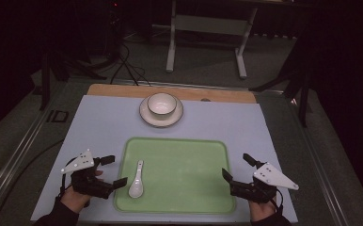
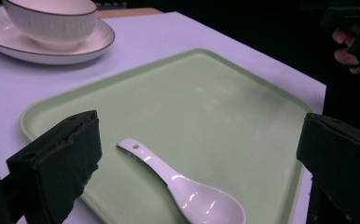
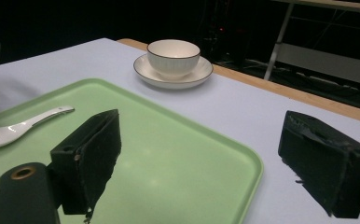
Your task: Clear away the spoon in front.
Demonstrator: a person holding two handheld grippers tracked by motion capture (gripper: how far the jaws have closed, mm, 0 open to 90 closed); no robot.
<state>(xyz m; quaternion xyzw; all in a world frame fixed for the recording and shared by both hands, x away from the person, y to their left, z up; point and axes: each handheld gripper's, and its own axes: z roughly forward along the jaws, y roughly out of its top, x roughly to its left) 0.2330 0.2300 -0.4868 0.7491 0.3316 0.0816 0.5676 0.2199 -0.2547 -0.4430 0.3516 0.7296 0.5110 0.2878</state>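
While my left gripper [image 1: 113, 172] hangs with its jaws wide apart at the tray's left edge, the white ceramic soup spoon [image 1: 137, 181] lies just beside it on the green tray [image 1: 189, 165], bowl end toward me. My right gripper [image 1: 238, 170] gapes equally wide, empty, over the tray's right edge. Beyond the tray, a white bowl [image 1: 161, 104] sits on its saucer [image 1: 144, 114] on the pale table mat [image 1: 99, 122].

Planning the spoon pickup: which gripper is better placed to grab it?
Left, I'd judge. The left gripper sits open right beside the spoon at the tray's left edge; the right gripper is across the tray.
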